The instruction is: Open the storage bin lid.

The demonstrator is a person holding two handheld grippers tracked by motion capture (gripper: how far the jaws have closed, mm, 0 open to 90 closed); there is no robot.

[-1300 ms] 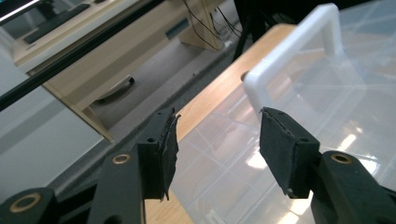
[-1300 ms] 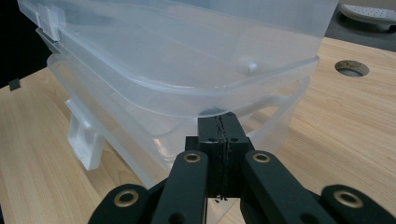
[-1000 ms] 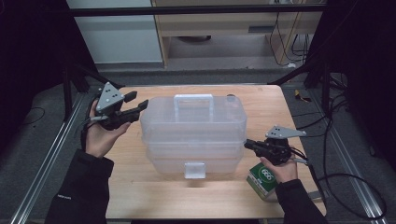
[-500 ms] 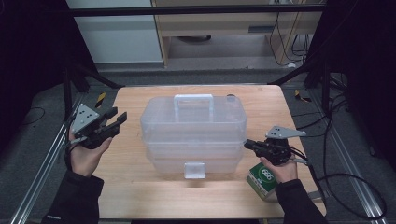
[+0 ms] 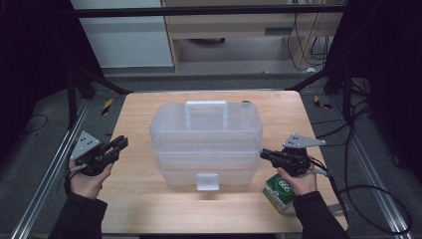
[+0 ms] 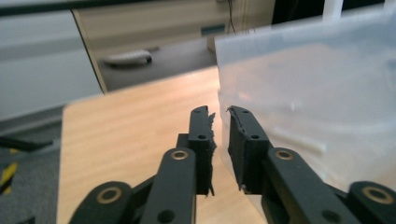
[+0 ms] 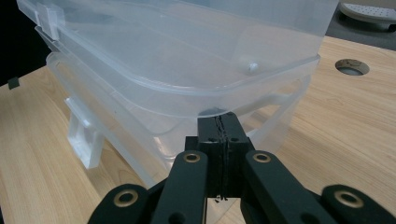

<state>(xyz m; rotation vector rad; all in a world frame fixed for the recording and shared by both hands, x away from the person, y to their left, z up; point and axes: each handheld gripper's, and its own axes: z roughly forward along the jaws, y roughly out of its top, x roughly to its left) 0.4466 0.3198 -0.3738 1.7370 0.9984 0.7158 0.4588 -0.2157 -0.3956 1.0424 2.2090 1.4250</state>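
Left gripper [image 5: 117, 147] nearly closed, just narrowed, empty, beside box [image 5: 206, 137] to brace | right gripper [image 5: 265, 155] closed, tips against box rim, steadying it

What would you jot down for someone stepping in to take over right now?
Left tongs: off the clear plastic storage box's left side, empty; jaws have just been closing, a narrow gap remains.
Right tongs: shut, tips against the box's right edge beneath the lid rim; whether they pinch anything I cannot tell.
Box: mid-table, lid on, front latch down.
Green carton: under the right hand.
Done: nothing opened.
Left: probably opening or moving the box.
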